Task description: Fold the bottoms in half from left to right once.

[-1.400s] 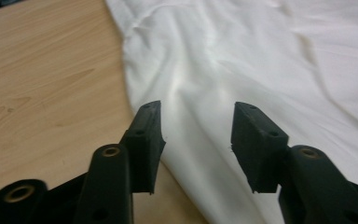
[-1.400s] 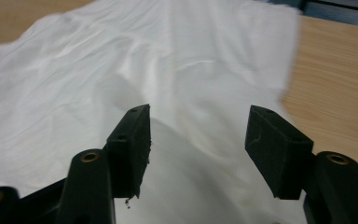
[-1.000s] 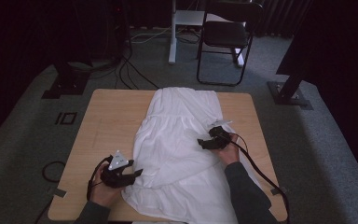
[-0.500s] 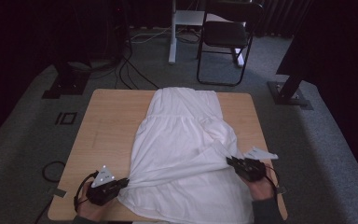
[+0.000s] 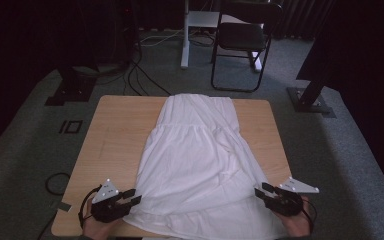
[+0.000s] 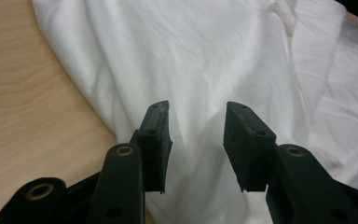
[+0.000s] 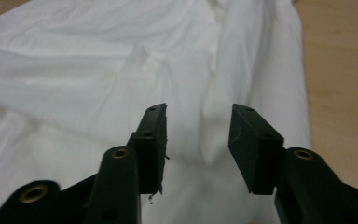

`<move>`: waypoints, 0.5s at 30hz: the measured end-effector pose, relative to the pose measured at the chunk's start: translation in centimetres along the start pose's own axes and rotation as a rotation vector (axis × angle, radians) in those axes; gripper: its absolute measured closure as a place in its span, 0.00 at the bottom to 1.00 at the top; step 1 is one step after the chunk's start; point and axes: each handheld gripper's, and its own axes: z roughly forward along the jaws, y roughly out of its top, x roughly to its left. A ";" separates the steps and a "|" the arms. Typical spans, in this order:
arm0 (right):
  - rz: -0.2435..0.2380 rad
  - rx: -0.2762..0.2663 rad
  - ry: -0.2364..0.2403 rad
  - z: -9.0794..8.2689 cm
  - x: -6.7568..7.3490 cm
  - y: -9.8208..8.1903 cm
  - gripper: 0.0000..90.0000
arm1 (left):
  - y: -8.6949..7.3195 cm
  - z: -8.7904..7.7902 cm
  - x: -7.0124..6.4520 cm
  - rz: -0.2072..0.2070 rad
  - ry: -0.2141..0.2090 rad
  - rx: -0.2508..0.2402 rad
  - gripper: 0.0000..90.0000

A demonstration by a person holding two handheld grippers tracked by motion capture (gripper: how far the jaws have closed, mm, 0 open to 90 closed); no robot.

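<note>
Both tongs, left [image 5: 128, 201] and right [image 5: 263, 192], have just spread open and let go of the white dress [image 5: 200, 160], which now lies stretched flatter on the desk [image 5: 115, 130].

- garment [image 5: 200, 165]: plain white, no print; faint grey shading in the folds, same in both gripper views
- table [image 5: 115, 130]: light tan wood, fine horizontal grain lines
- left gripper [image 5: 130, 200]: matte black body, pale grey three-cornered plate on top
- right gripper [image 5: 261, 192]: matte black, same pale grey plate
- fingers [image 6: 156, 140]: black pads; brass-coloured rings around the screw holes on the arms behind them
- floor [image 5: 35, 150]: grey-green carpet, speckled
- chair [image 5: 242, 42]: black frame, black seat
- stand post [image 5: 185, 35]: white
- cables [image 5: 140, 75]: black, on the carpet
- backdrop [image 5: 30, 40]: near-black
</note>
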 end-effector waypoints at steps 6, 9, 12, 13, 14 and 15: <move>-0.081 0.080 0.006 6.5 0.8 3.8 0.47 | 0.5 2.4 0.1 0.026 -0.008 0.070 0.66; -0.089 0.149 -0.044 9.2 0.4 4.4 0.42 | 0.4 3.2 -0.2 0.048 -0.019 0.110 0.66; -0.077 0.197 -0.001 9.9 0.2 4.2 0.73 | 0.2 3.7 -0.4 0.069 -0.044 0.157 0.82; -0.078 0.193 0.022 9.5 0.3 4.0 0.82 | 0.1 3.7 -0.6 0.077 -0.053 0.165 0.90; -0.080 0.181 0.029 8.9 0.4 3.8 0.89 | 0.1 3.8 -0.7 0.076 -0.064 0.173 0.98; -0.085 0.167 0.028 8.2 0.6 3.6 0.94 | 0.1 3.8 -0.9 0.081 -0.067 0.176 0.99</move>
